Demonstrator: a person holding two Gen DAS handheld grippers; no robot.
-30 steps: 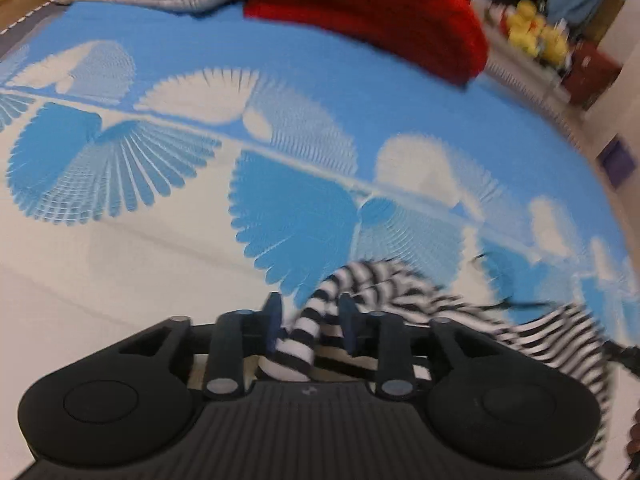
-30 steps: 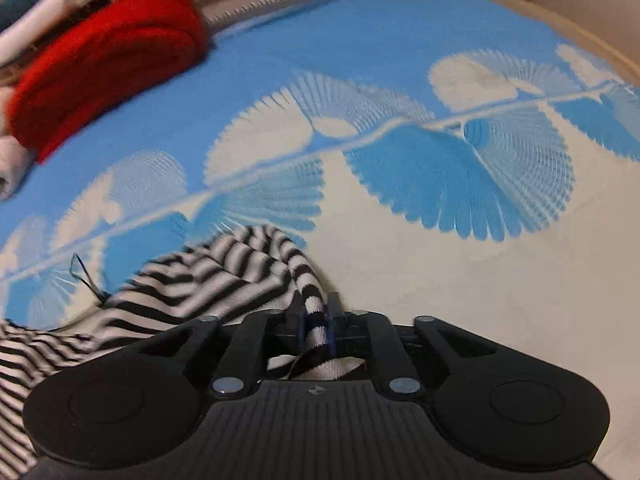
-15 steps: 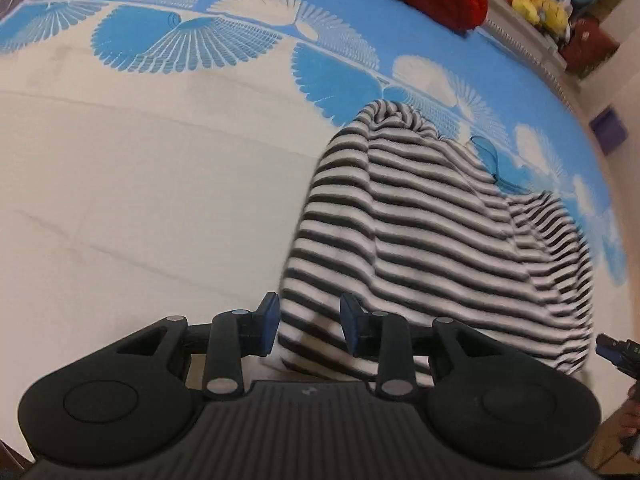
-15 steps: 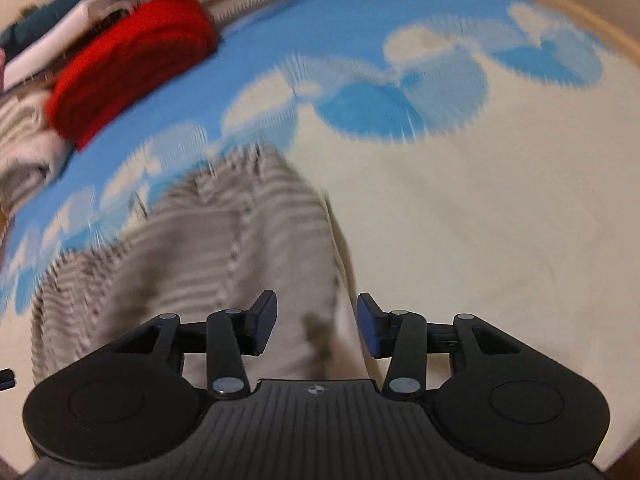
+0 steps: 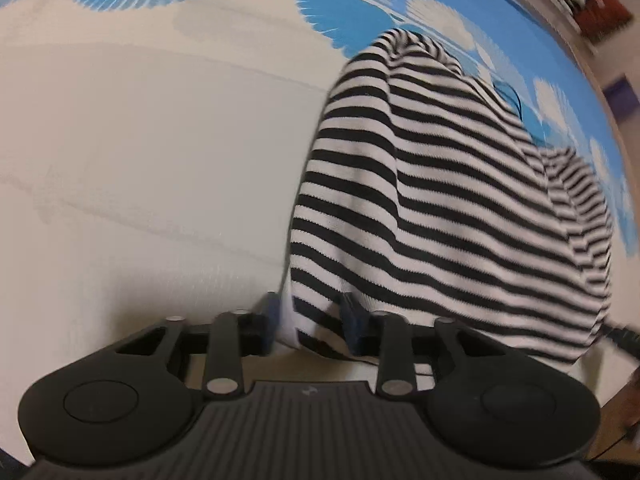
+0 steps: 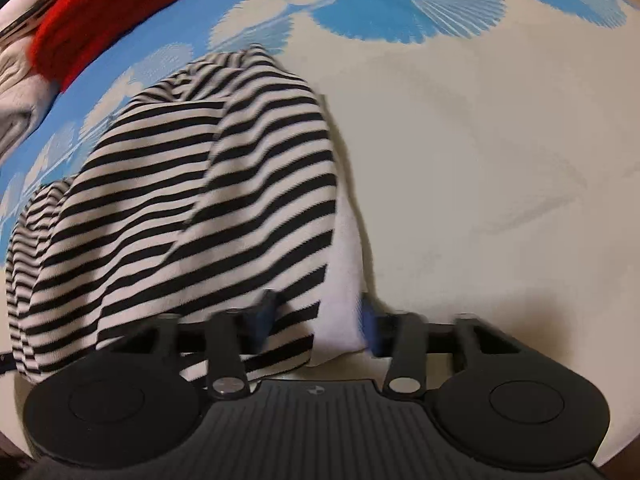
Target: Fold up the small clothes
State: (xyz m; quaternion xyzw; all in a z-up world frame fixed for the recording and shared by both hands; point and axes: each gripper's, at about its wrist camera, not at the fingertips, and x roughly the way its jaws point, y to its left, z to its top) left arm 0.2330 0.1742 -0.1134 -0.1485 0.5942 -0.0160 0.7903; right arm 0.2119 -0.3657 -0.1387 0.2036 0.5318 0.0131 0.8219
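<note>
The left gripper has its jaws standing apart in its own view, with the near hem of the striped top between them. The right gripper has its jaws closing, the same hem and its white lining between them. The top lies bunched on the cream and blue patterned sheet. Further back, a red garment rests at the sheet's far edge beside pale folded cloth

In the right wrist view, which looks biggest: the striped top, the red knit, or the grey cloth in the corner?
1. Striped top, though it is nearest the camera.
2. Red knit.
3. Grey cloth, partly cut off.
</note>
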